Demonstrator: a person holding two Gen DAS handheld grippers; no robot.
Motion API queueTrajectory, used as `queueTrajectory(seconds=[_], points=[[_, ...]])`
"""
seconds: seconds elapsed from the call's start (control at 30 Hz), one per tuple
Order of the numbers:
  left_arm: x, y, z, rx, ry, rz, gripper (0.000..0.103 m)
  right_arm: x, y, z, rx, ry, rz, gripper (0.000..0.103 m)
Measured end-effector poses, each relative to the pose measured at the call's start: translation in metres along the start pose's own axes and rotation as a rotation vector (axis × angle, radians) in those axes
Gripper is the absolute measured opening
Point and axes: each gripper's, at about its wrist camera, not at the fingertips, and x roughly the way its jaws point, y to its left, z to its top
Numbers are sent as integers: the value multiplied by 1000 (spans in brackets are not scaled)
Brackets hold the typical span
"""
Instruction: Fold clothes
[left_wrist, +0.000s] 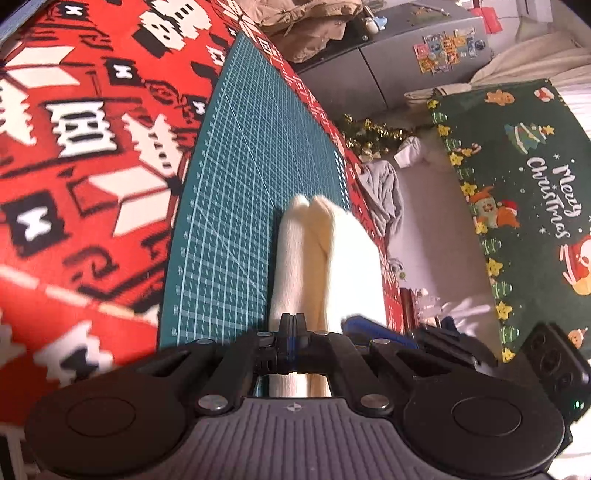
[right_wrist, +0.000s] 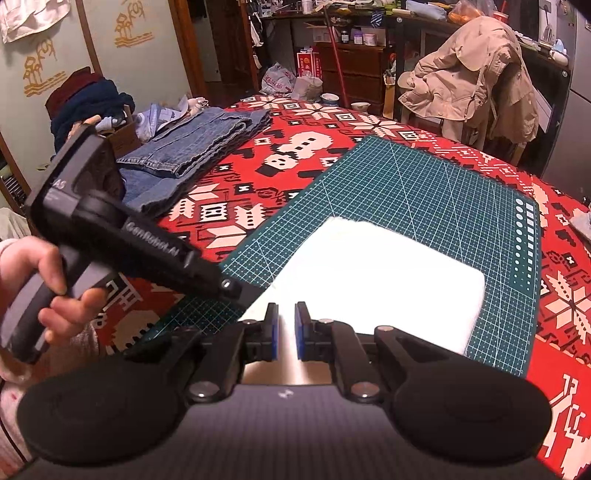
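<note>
Folded cloth (right_wrist: 376, 280), lower centre: plain cream-white. Cutting mat (right_wrist: 424, 192), centre: dark green with a pale grid; tablecloth (right_wrist: 258, 184) around it: red with white and black snowflake and geometric motifs. Jeans (right_wrist: 192, 147), upper left: washed blue denim; coat (right_wrist: 469, 77), upper right: beige.

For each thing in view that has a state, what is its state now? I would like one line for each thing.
Left claw: shut, over the near edge of the white cloth.
Right claw: slightly open, nothing visibly held.
White folded cloth: folded, lying flat on the mat.
Green gridded cutting mat: flat on the red patterned tablecloth.
Blue denim jeans: folded, lying on the tablecloth.
Beige jacket: draped over a chair.
</note>
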Motion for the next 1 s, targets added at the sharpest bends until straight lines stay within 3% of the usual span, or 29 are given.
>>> queueTrajectory(seconds=[0.23,0.47,0.67,1.0], points=[[-10,3,-15,-40,20,-11,0,-1,0,0,2,0,2,10],[-8,7,2,-39,-44,20,0,-3,0,-1,5,0,-1,10],[4,-4,5,16,14,62,0,-2,1,-1,3,4,-5,10],[-2,-13,-14,56,96,60,0,-1,0,0,11,3,2,11]])
